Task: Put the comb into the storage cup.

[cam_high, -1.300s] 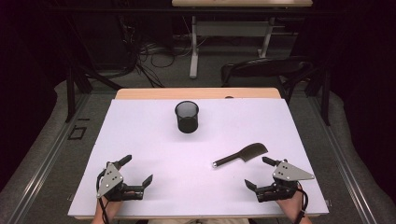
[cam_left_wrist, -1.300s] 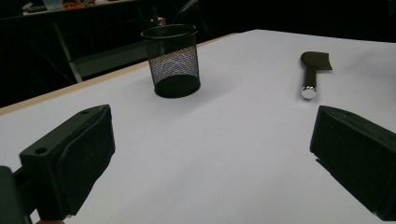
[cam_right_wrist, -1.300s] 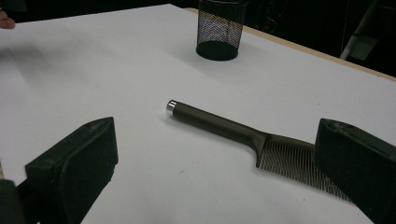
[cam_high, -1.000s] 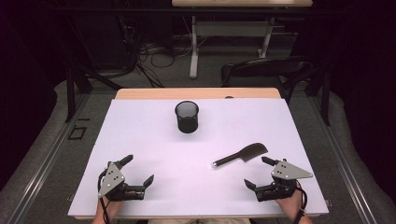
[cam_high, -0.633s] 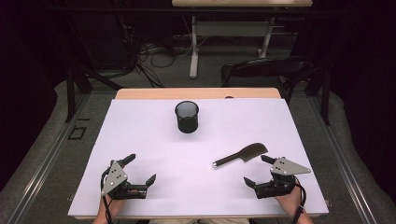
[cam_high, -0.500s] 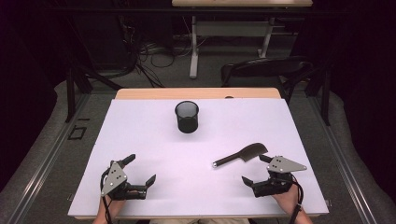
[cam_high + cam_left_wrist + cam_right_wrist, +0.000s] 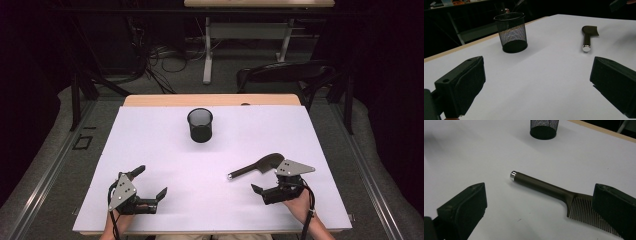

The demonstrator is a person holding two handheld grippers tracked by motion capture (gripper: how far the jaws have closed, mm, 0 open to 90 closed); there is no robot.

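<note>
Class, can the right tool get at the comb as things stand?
Probably yes. The right tool is open and sits just beside the comb, which lies flat on the table. In the right gripper view its handle lies between the open jaws, with nothing in between. The cup stands well away.

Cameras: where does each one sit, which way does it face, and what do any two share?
High view: above the near edge, looking forward and down at the table; forearms, left gripper, right gripper.
Left gripper view: low, along open jaws toward cup and comb.
Right gripper view: along open jaws, down at the comb's handle.
Shared: cup and comb appear in all three.
</note>
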